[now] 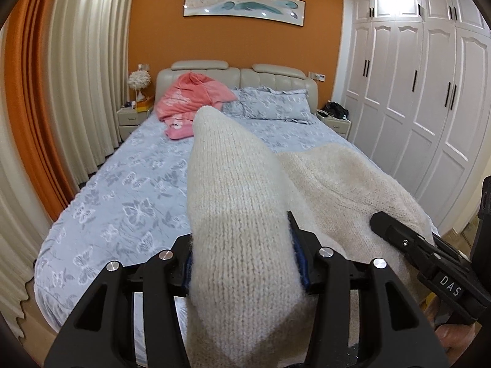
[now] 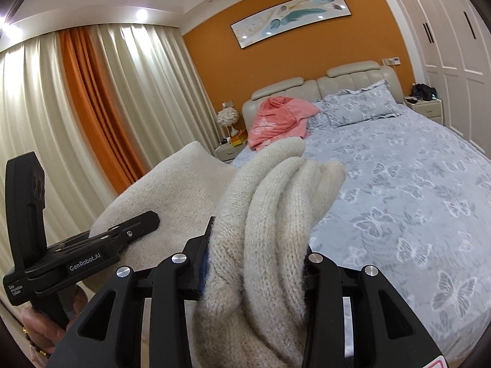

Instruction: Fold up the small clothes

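Observation:
A cream knitted sweater [image 1: 343,190] is held up above the blue butterfly-print bed [image 1: 129,202]. My left gripper [image 1: 242,263] is shut on a thick fold of the sweater that bulges up between its jaws. My right gripper [image 2: 257,263] is shut on a bunched part of the sweater [image 2: 276,202], several folds sticking up past the jaws. The sweater's body [image 2: 184,190] hangs between the two grippers. The right gripper also shows in the left wrist view [image 1: 380,219], the left one in the right wrist view [image 2: 150,219]. The fingertips are hidden by the knit.
A pink garment [image 1: 190,101] lies crumpled at the headboard beside grey-blue pillows [image 1: 276,104]. White wardrobes [image 1: 429,92] line the right side. Curtains [image 1: 61,92] hang on the left. Nightstands [image 1: 132,118] flank the bed.

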The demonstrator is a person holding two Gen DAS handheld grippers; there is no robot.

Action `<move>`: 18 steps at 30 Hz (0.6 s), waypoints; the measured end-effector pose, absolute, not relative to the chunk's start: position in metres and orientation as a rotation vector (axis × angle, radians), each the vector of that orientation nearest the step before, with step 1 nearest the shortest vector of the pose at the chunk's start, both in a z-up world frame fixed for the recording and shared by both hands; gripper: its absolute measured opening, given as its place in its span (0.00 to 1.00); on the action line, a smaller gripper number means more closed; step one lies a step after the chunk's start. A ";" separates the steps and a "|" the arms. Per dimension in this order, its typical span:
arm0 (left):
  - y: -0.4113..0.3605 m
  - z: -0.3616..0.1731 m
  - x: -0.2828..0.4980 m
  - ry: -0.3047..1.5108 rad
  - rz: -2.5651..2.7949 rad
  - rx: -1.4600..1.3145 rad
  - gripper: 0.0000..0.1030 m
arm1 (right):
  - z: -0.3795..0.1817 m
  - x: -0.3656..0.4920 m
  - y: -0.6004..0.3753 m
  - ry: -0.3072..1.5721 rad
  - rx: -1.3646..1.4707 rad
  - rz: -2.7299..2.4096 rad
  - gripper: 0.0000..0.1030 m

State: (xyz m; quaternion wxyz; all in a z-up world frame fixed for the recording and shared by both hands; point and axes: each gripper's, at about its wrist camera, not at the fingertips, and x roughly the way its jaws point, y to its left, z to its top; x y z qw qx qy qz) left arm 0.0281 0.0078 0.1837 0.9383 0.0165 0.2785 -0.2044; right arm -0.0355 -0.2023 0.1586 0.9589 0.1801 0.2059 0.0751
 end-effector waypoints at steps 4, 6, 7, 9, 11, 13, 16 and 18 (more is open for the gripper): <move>0.022 0.184 0.048 0.566 -0.401 0.025 0.45 | 0.158 -0.011 -0.192 0.419 0.361 0.170 0.35; 0.031 0.184 0.062 0.567 -0.396 0.018 0.45 | 0.159 0.003 -0.187 0.423 0.367 0.178 0.35; 0.035 0.184 0.067 0.567 -0.392 0.018 0.45 | 0.159 0.010 -0.184 0.424 0.371 0.183 0.35; 0.041 0.182 0.077 0.566 -0.385 0.016 0.45 | 0.156 0.024 -0.177 0.427 0.375 0.196 0.35; 0.047 0.178 0.088 0.565 -0.378 0.023 0.45 | 0.149 0.040 -0.170 0.438 0.380 0.203 0.35; 0.053 0.169 0.104 0.577 -0.375 0.020 0.45 | 0.140 0.053 -0.163 0.445 0.382 0.206 0.35; 0.059 0.145 0.128 0.608 -0.376 0.008 0.47 | 0.113 0.078 -0.159 0.460 0.408 0.218 0.38; 0.065 0.113 0.151 0.650 -0.375 -0.016 0.53 | 0.071 0.099 -0.161 0.488 0.441 0.219 0.47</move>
